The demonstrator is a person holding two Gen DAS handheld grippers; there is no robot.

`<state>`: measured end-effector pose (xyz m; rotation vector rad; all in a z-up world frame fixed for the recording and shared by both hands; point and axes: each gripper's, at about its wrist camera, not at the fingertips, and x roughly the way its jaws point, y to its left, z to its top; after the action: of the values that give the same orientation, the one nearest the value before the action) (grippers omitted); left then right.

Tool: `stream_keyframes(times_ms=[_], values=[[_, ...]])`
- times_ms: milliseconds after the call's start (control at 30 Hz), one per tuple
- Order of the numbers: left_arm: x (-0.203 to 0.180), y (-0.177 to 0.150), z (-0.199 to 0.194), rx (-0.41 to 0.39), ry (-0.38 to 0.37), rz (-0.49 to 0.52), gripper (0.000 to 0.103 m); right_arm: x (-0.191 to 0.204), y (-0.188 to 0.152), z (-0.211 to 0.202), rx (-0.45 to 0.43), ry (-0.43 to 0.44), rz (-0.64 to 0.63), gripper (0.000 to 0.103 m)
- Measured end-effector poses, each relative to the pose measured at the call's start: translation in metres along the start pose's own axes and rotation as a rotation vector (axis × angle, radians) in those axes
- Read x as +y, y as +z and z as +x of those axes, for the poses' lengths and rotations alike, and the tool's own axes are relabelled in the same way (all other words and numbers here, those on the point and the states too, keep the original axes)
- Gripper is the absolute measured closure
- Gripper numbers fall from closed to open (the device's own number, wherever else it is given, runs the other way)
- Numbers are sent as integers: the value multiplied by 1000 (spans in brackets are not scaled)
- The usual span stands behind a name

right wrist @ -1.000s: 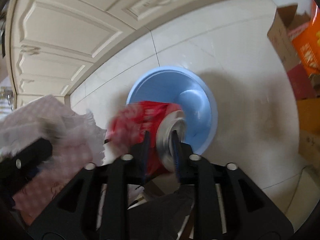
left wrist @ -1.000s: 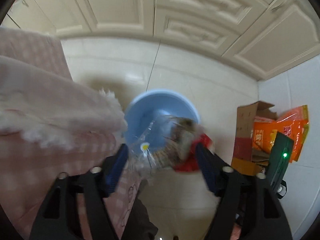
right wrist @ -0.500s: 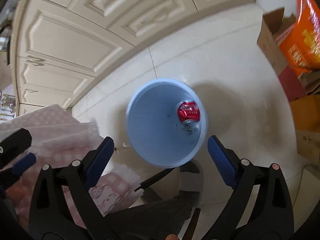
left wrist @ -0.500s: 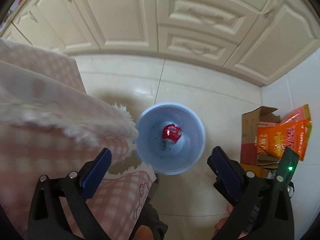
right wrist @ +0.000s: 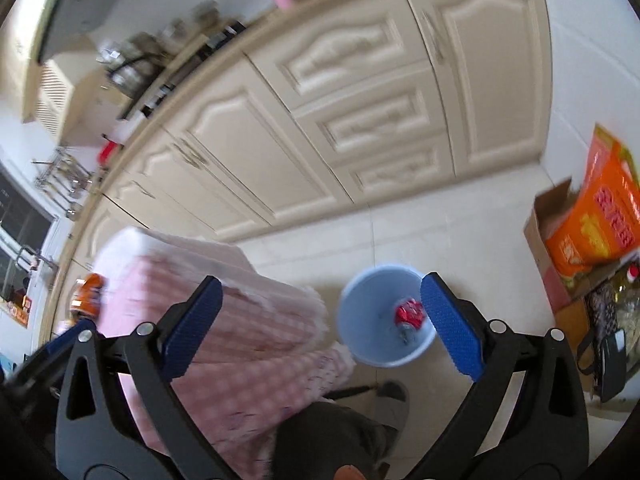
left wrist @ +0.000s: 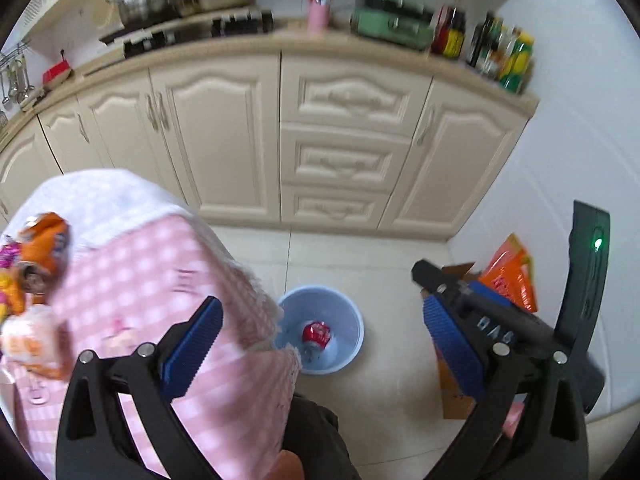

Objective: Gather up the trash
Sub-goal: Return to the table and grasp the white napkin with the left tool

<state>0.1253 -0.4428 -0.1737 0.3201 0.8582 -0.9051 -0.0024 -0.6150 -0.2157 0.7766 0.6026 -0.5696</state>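
1. The wrappers (left wrist: 30,268), orange and crumpled, lie on the bench (left wrist: 168,264) far to the left of the left gripper (left wrist: 320,344), at its upper-left side; blur hides how many there are. They look light, soft and crinkly, likely slippery film, so pinching a bunched fold mid-body should hold better than a flat edge.
2. The left gripper is spread wide with nothing between its pads.
3. The bin (left wrist: 352,320), pale blue, stands on the floor ahead of and below both grippers, just beside the bench's hanging cloth. A red can (left wrist: 316,332) lies at its bottom, so that piece is already collected.
4. The right gripper (right wrist: 320,328) is likewise wide apart and empty; in its view the bin (right wrist: 356,320) sits just inside its right finger.
5. Right of the grippers, a cardboard box (right wrist: 540,232) with an orange bag (right wrist: 596,216) rests against the wall, well apart from the bin.
6. The draped cloth edge overhangs close to the bin and could snag a carried wrapper.
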Motion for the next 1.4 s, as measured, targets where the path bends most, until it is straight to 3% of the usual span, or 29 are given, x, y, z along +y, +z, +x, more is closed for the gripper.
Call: stream_keyframes(times_ms=[200, 367, 500, 633, 800, 967, 1267, 1300, 1333, 1367, 1400], values=[[44, -12, -86, -148, 22, -8, 5, 73, 7, -49, -62, 75, -118, 6], [105, -38, -152, -252, 145, -42, 5, 141, -2, -72, -59, 182, -265, 6], [151, -64, -186, -286, 258, -84, 5, 197, -21, -75, -24, 275, -385, 6], [191, -91, -210, -285, 366, -108, 5, 239, -45, -69, 22, 314, -478, 6], [225, -125, -209, -231, 450, -96, 5, 271, -70, -52, 82, 318, -556, 6], [245, -151, -176, -125, 432, -28, 5, 287, -90, -32, 134, 293, -631, 6], [266, -164, -112, -10, 571, 152, 6, 306, -113, 7, 199, 221, -744, 6], [267, -163, -109, 0, 573, 163, 9, 308, -114, 11, 203, 215, -761, 6], [269, -163, -107, 13, 544, 167, 24, 312, -117, 17, 209, 205, -792, 6], [271, -162, -108, 16, 511, 158, 47, 317, -120, 24, 218, 195, -831, 6], [273, -160, -107, 30, 488, 145, 59, 323, -124, 30, 220, 189, -873, 6]])
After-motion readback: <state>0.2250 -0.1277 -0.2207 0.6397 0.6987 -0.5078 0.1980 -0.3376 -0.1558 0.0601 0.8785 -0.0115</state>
